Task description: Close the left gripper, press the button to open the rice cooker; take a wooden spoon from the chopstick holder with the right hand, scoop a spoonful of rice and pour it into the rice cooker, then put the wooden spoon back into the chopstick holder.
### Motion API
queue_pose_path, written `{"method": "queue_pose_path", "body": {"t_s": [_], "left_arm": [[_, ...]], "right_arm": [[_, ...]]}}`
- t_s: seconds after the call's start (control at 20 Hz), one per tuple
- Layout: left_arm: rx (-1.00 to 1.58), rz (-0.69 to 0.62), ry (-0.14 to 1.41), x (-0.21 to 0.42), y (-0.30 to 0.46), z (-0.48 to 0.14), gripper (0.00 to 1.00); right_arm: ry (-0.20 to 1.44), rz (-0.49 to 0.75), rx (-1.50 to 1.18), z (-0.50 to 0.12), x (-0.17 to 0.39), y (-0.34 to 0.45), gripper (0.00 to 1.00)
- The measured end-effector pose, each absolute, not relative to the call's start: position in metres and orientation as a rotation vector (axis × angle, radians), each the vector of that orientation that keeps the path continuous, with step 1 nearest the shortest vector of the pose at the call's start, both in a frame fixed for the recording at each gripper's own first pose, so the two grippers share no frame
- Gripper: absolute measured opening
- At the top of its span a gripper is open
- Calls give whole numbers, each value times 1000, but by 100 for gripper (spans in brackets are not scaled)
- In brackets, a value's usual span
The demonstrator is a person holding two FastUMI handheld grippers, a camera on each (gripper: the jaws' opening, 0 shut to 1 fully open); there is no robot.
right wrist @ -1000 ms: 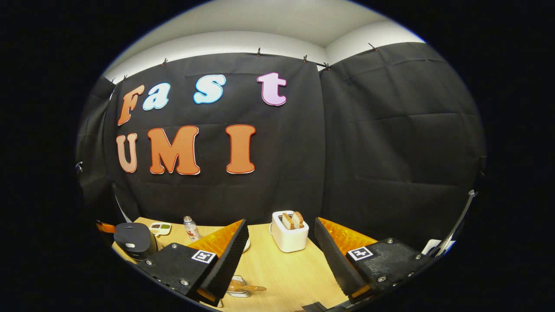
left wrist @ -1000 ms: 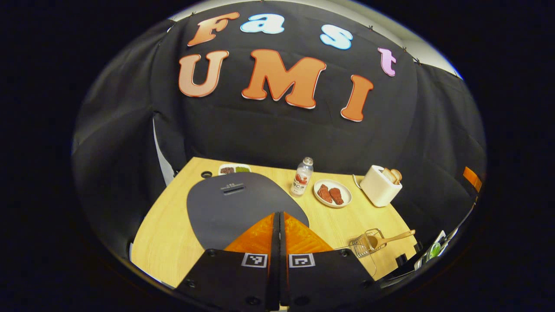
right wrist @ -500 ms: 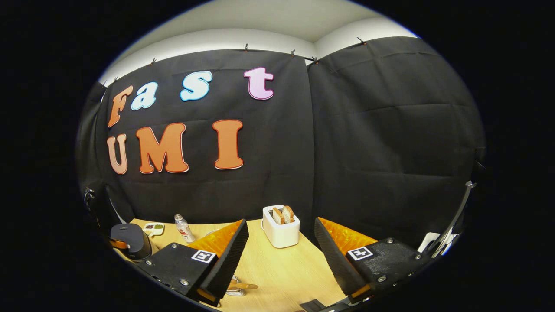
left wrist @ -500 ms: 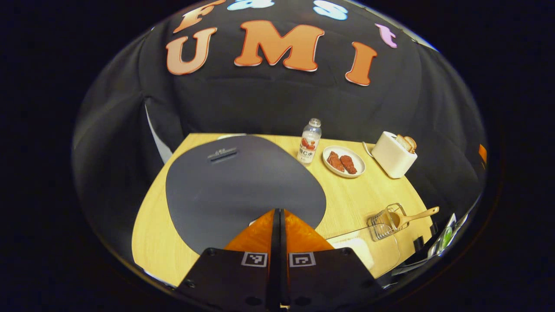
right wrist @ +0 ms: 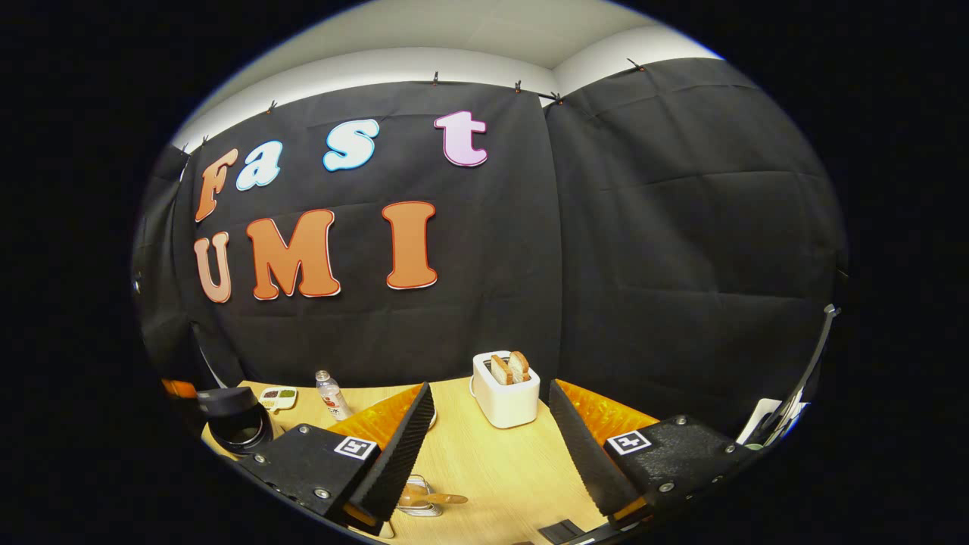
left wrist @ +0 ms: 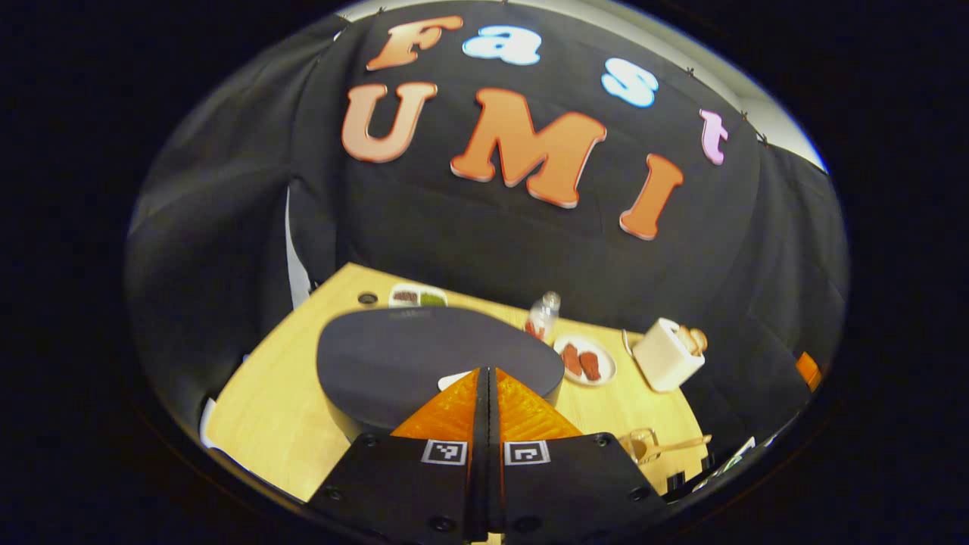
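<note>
Black cloth wall (right wrist: 666, 250) behind a pale wooden table (right wrist: 492, 462).

Left tool (left wrist: 485, 378) hides the rice cooker (left wrist: 424, 363) front; button unseen.

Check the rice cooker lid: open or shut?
Open: in the right gripper view the rice cooker shows its lid lifted above a round opening.

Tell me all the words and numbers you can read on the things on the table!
On the bottle: its label has print, too small and blurred to read.
On the rice cooker lid: a faint mark near its far edge, unreadable.
On the left gripper: square markers with black-and-white patterns, not words.
On the toaster: no writing that I can see.
</note>
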State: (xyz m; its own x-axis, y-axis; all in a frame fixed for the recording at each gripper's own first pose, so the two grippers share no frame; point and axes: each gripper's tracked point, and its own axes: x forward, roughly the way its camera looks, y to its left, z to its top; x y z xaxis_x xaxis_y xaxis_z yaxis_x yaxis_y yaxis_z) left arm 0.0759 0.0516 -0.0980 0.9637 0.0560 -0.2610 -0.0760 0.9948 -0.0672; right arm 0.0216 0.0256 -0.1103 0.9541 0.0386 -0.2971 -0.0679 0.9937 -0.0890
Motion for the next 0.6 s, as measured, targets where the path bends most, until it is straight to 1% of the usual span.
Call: {"method": "queue_pose_path", "body": {"t_s": [0.05,0.15,0.25,0.35,0.45,0.5,0.6], "left_arm": [[-59,73,213,70,54,-76,4],[-55,75,184,58,55,-58,4],[-45,97,174,53,63,-59,4],[9,158,192,51,83,-66,5],[0,174,199,48,86,-69,4],[-13,172,188,46,87,-66,5],[-2,218,146,41,102,-54,5]], "right_arm": [[295,61,-92,-113,21,29,95],[284,78,-68,-126,19,37,95],[294,99,-42,-148,14,45,95],[291,121,-37,-170,9,51,95],[312,122,-58,-197,5,51,95],[338,127,-57,-210,2,53,95],[379,129,-38,-233,-4,56,95]]}}
